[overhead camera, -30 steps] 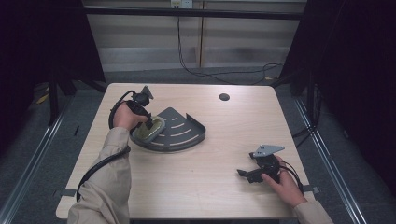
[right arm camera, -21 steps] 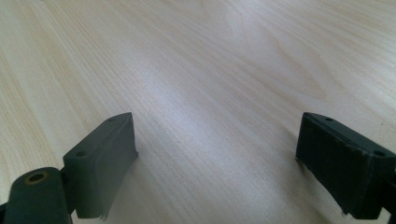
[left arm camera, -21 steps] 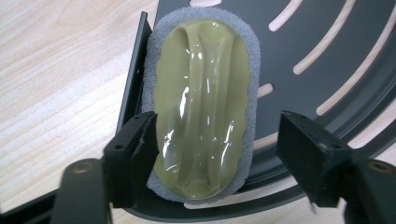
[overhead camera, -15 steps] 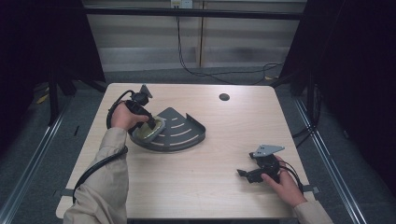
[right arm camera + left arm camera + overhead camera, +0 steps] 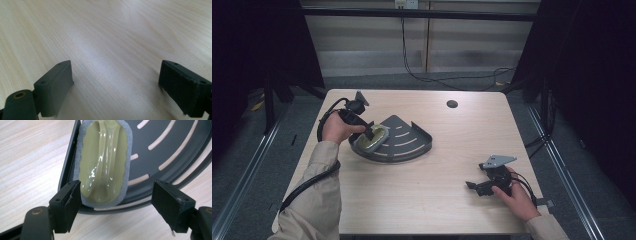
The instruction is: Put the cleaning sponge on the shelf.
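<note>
Scrubbing pad (image 5: pixel 103 162), olive grip on grey foam: lies inside dark slotted corner shelf (image 5: pixel 409 142), against its straight wall. Left gripper (image 5: pixel 371 131): above the shelf, jaws just opened, pad released. Right gripper (image 5: pixel 472 186): well right of the shelf, jaws wide, empty.

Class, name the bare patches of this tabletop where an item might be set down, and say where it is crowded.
Bare wood lies between the corner shelf tray and the right gripper, along the near edge, and at the far right around the grommet hole. The far left is crowded: left gripper, scrubbing sponge.
</note>
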Tool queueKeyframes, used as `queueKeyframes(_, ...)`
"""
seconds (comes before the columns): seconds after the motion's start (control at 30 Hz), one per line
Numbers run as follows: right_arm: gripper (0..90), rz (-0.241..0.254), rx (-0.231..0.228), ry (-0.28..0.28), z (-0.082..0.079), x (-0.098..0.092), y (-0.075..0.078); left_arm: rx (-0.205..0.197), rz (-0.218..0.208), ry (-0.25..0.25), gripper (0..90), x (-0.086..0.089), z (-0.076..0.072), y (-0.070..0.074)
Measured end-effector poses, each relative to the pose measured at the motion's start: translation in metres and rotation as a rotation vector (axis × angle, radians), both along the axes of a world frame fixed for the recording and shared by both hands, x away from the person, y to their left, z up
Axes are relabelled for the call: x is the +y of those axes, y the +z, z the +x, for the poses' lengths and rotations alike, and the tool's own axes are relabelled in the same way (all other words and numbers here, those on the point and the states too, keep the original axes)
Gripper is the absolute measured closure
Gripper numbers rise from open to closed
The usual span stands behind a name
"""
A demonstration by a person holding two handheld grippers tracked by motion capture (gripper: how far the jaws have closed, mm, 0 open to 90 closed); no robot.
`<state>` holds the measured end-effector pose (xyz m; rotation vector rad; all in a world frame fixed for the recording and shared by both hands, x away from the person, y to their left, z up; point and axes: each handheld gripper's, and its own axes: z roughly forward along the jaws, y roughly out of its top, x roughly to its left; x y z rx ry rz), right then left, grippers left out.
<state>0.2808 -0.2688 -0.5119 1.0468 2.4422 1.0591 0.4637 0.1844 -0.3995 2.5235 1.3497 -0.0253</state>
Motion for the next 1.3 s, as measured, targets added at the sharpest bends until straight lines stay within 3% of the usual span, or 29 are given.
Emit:
queueKeyframes(0.8,11.5,-0.001,-0.001,0.001,0.0,0.0,0.0,-0.001,-0.017,-0.029,23.8,0.01,-0.031,0.006)
queueKeyframes(1.3,11.5,-0.002,0.002,0.001,0.0,0.0,0.0,-0.009,-0.036,-0.047,23.8,0.022,-0.053,-0.003)
